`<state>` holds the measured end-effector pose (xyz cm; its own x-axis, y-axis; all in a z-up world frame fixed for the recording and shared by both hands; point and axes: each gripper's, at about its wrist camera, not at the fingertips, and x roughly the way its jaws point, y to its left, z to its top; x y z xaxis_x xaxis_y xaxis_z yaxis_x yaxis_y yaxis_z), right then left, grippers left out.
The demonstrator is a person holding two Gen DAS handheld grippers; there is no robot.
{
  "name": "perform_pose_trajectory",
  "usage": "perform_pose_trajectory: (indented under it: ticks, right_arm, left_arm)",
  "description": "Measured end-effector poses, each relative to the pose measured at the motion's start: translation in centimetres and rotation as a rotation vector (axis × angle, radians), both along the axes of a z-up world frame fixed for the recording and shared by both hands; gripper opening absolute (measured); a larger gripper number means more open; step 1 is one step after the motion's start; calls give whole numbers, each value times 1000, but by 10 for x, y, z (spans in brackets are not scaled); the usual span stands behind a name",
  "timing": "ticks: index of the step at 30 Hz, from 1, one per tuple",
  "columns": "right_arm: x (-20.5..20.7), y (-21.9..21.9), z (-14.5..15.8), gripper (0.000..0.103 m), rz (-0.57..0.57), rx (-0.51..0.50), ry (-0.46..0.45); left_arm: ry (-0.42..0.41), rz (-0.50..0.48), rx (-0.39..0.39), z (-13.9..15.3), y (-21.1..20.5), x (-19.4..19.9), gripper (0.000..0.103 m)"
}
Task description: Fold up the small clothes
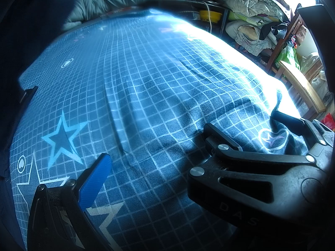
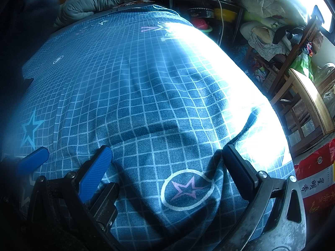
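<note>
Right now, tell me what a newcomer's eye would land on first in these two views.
The blue checked sheet with stars fills both views, and a white glare of sunlight washes out its right side. Low in the right wrist view, a pink star in a white ring lies between the open fingers of the right gripper. Along the far right edge, piled bedding crowds the shelves.

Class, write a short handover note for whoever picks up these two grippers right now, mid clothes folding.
Left gripper: open, low over the blue checked fabric, holding nothing.
Right gripper: open, straddling a raised ridge of that fabric at the circled pink star; not clamped.
Done: no finished fold visible.
Left: garment and bedsheet cannot be told apart here; find the garment's edge, probably pinch the ridge, then fold.
</note>
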<state>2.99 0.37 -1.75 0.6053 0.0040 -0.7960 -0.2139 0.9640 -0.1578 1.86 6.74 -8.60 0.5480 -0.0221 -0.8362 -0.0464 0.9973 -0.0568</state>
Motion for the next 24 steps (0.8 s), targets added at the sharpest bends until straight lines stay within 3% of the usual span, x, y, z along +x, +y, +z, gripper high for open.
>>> perform_pose_trajectory:
  ticks: [24]
  right_arm:
    - [-1,1,1,103,1,1,4]
  left_arm:
    - [0,0,0,0,2,-2,103]
